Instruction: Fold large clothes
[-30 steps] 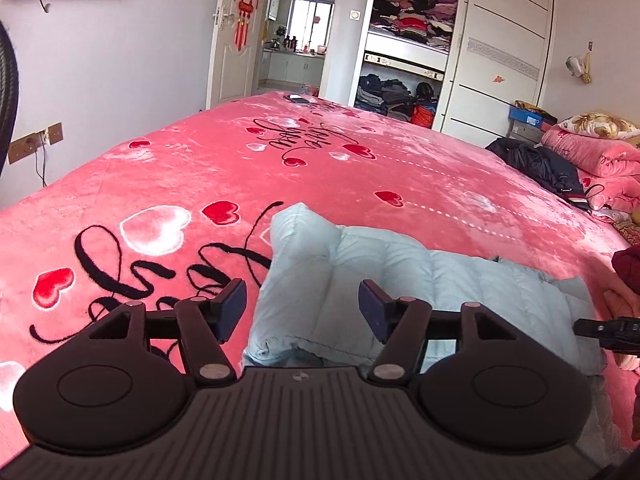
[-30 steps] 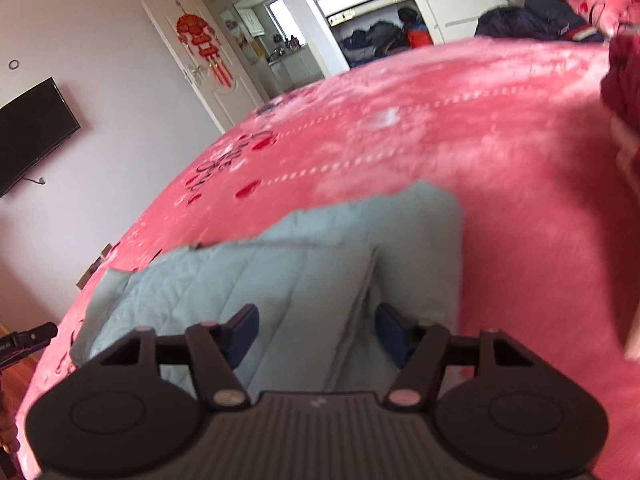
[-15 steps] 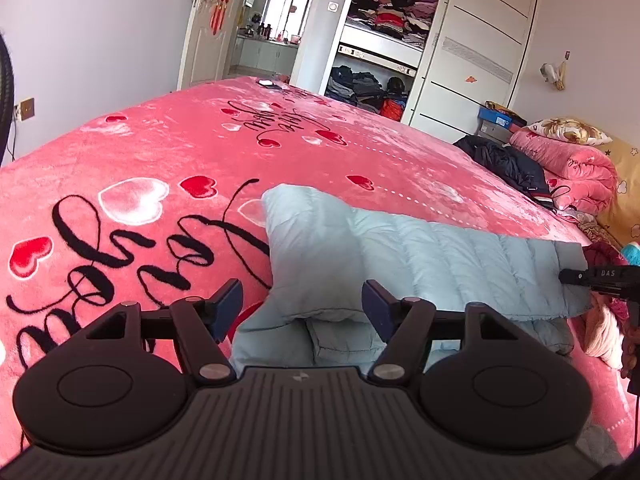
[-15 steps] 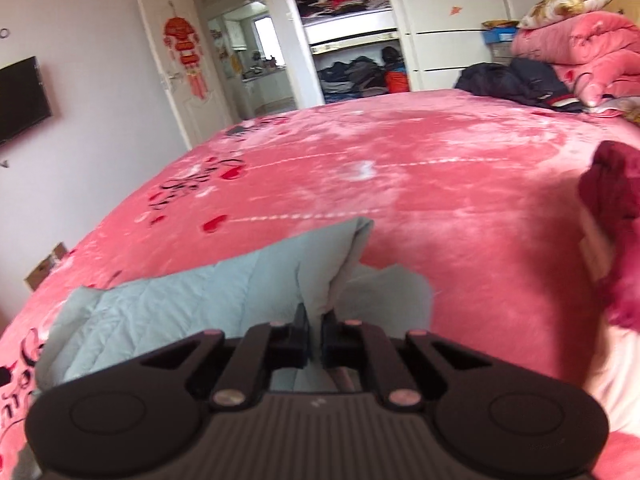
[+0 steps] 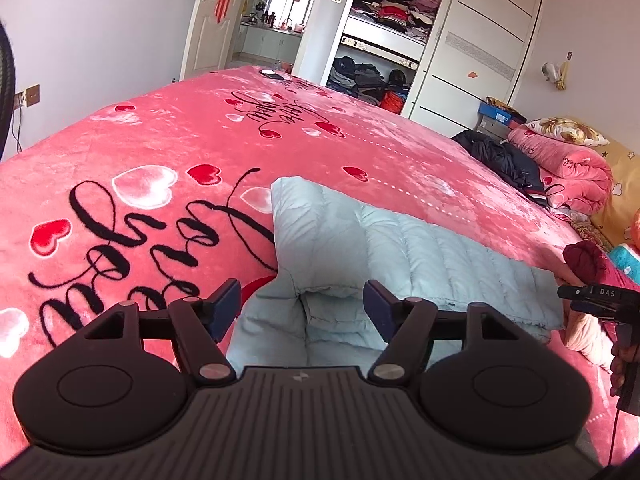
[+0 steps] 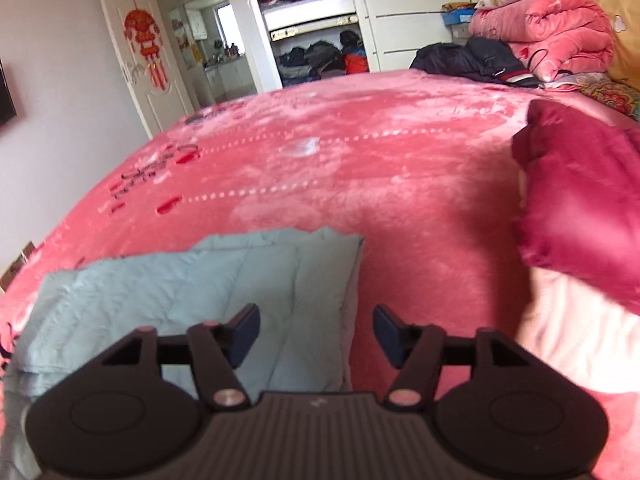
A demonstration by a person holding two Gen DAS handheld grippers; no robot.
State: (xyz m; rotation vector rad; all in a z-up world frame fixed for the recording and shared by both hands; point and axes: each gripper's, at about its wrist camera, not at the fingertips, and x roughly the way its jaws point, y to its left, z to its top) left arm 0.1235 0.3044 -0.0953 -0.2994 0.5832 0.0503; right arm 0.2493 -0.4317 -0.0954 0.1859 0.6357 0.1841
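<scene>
A pale blue quilted garment (image 5: 400, 248) lies folded on the pink heart-print blanket (image 5: 160, 152) that covers the bed. My left gripper (image 5: 302, 300) stands open just above the garment's near left end, where a fold shows between the fingers, and the pads touch nothing. At the garment's (image 6: 200, 280) right end, my right gripper (image 6: 316, 324) has its jaws opening. The garment's right edge lies flat under the gap, free of the pads. The right gripper's tip (image 5: 592, 300) also shows at the right edge of the left wrist view.
A maroon garment (image 6: 580, 192) lies on a pale pink cloth (image 6: 580, 328) right of the blue one. A dark jacket (image 5: 504, 156) and a rolled pink quilt (image 5: 572, 168) sit at the bed's far right. An open wardrobe (image 5: 384, 12) full of clothes stands beyond.
The right gripper was open, then shut on the garment's edge and raised it; now it is open again and the edge lies flat. The left gripper drew back a little, still open.
</scene>
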